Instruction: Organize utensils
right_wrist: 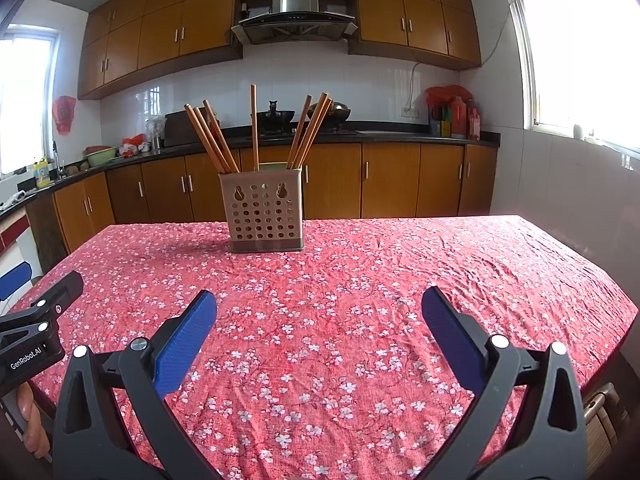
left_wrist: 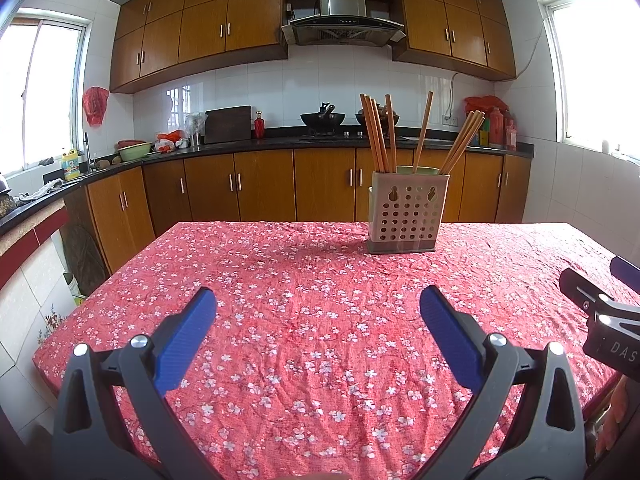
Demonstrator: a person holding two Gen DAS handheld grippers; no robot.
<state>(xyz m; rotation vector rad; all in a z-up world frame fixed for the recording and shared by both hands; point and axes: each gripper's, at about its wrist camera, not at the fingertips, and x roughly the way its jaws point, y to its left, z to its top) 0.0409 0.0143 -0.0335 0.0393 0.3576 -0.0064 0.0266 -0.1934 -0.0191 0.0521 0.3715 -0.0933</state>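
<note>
Chopsticks (left_wrist: 380, 136) upright in the holder (left_wrist: 406, 216).
Left gripper (left_wrist: 318, 308) and right gripper (right_wrist: 319, 308) hover over the tablecloth (right_wrist: 360, 280), jaws wide apart (nothing held), well short of the holder.

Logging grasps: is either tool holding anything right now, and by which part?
Nothing is held. The left tool and right tool are both open; the chopsticks stand in the holder.

Wooden cabinets (left_wrist: 256, 184), bright windows (right_wrist: 580, 52)

I see matt wrinkled floral cloth (right_wrist: 360, 280) over the surface, a perforated matt plastic holder (right_wrist: 264, 212) with smooth wooden chopsticks (right_wrist: 212, 140), and textured blue pads (left_wrist: 184, 344).
</note>
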